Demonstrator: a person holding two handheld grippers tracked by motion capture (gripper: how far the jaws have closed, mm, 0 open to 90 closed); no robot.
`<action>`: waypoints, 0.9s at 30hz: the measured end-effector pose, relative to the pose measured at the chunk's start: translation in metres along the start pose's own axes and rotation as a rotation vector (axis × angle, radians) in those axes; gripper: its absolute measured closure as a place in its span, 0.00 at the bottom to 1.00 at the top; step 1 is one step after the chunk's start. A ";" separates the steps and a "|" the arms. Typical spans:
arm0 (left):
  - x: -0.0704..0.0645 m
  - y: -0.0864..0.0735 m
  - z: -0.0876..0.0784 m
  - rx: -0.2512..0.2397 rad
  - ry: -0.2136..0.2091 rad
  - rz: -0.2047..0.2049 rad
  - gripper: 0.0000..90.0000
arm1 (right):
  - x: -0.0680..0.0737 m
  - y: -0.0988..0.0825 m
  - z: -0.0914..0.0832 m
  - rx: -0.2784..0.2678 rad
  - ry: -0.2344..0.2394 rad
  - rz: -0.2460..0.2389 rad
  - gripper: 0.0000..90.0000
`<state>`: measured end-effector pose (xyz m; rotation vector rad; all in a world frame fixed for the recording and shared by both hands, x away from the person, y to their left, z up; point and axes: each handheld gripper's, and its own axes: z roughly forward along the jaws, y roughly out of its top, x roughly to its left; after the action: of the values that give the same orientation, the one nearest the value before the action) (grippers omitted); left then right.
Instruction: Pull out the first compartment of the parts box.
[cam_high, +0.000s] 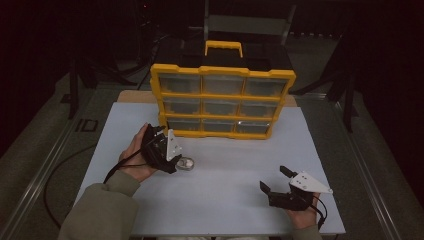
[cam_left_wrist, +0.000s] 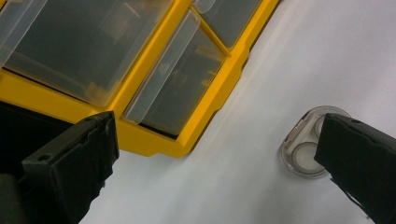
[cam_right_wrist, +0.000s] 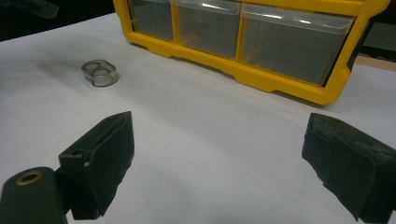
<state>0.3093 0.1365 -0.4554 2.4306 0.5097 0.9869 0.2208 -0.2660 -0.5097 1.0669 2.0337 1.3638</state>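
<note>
**Left tongs poised beside a small clear case**

Near the counter's (cam_high: 220, 200) left edge, a hand holds the left tongs (cam_high: 170, 152), jaws spread wide and gripping nothing. Just beside their tip, touching or nearly so, lies a small clear plastic case (cam_high: 186, 163) with two round wells, flat on the white surface toward the left of centre. Behind it, along the far edge, stands a yellow drawer organizer (cam_high: 222, 100) with clear drawers, all shut. Toward the near right corner, the right tongs (cam_high: 276, 179) rest low, also spread and empty. The risk, as I judge it: the light, slick case may skid or flip if a jaw nudges it before both sides close evenly.
</note>
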 end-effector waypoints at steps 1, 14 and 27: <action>0.000 0.001 0.001 -0.002 0.001 0.003 0.00 | 0.000 0.000 0.000 0.000 0.000 0.000 0.11; 0.000 0.010 0.005 0.007 0.036 0.065 0.00 | 0.000 0.000 0.000 0.002 0.001 0.001 0.11; 0.003 0.017 0.009 0.015 0.039 0.099 0.00 | 0.000 -0.001 0.001 0.007 0.003 -0.005 0.11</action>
<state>0.3209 0.1218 -0.4503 2.4748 0.4138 1.0763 0.2215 -0.2653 -0.5106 1.0624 2.0438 1.3578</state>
